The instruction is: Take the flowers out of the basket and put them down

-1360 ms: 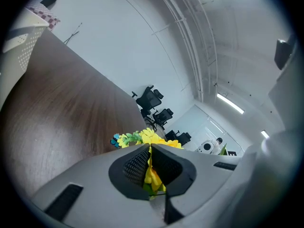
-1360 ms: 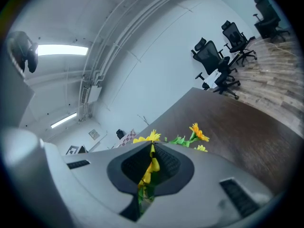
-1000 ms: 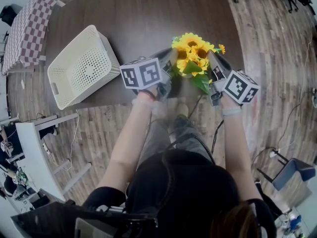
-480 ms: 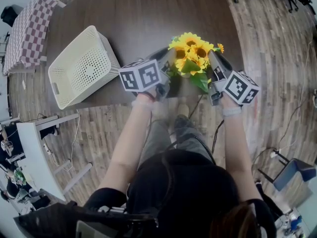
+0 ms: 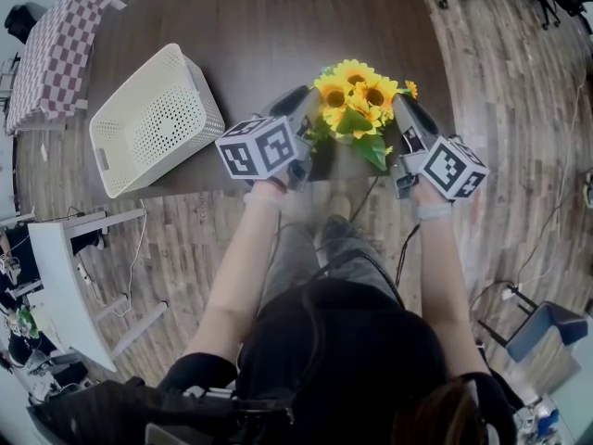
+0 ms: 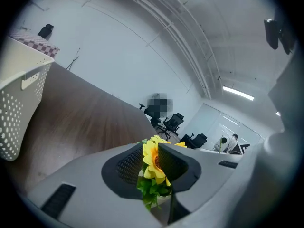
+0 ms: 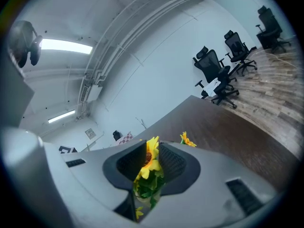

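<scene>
Bunch of yellow artificial sunflowers (image 5: 357, 105): likely light, soft, crushable; best hold low on stems. Left gripper (image 6: 151, 160), right gripper (image 7: 151, 164): jaws just been opening, half-wide; blooms between fingers, unpinched.

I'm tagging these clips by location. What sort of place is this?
Probably an office or meeting room: a long dark table, wheeled office chairs standing on a wood-plank floor, and strip lights on the ceiling.

In the head view the sunflowers (image 5: 357, 105) hide their own stems; the left gripper view's edge cuts off the white basket (image 6: 19, 108).
</scene>
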The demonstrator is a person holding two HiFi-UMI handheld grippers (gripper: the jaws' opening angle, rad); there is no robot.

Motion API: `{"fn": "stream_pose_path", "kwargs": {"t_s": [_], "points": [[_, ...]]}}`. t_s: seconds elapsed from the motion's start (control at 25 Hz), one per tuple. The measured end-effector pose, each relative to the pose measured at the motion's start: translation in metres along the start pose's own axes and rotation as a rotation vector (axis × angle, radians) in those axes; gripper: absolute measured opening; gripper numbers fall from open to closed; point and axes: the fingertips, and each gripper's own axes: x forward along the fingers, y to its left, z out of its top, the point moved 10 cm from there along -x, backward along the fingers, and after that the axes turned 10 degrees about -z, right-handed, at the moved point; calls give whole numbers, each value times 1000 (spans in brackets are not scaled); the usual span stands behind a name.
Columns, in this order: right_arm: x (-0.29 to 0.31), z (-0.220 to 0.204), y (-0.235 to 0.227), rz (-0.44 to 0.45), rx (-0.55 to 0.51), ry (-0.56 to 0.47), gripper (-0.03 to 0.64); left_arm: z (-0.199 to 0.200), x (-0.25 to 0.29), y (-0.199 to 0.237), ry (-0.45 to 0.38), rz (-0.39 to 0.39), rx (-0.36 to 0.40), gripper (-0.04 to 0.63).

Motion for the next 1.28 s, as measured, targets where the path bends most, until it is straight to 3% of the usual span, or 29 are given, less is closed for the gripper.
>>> {"fn": "stream_pose_path", "kwargs": {"t_s": [0.2, 0.44, 0.6, 1.12, 1.28], "points": [[-3, 0, 1, 2, -38, -13, 83, -3, -8, -3, -24, 16, 32, 90], [-13, 1, 6, 14, -97, -67, 83, -5, -20, -9, -62, 41, 66, 2], [-22, 2, 11, 18, -126, -116, 5, -4, -26, -16, -95, 27, 88, 2], [-64, -19, 29, 31, -173, -177, 3, -23, -47, -41, -96, -53, 145, 2], [-78, -31, 39, 26, -212, -187, 3, -31, -54, -53, -77, -72, 204, 2]]}}
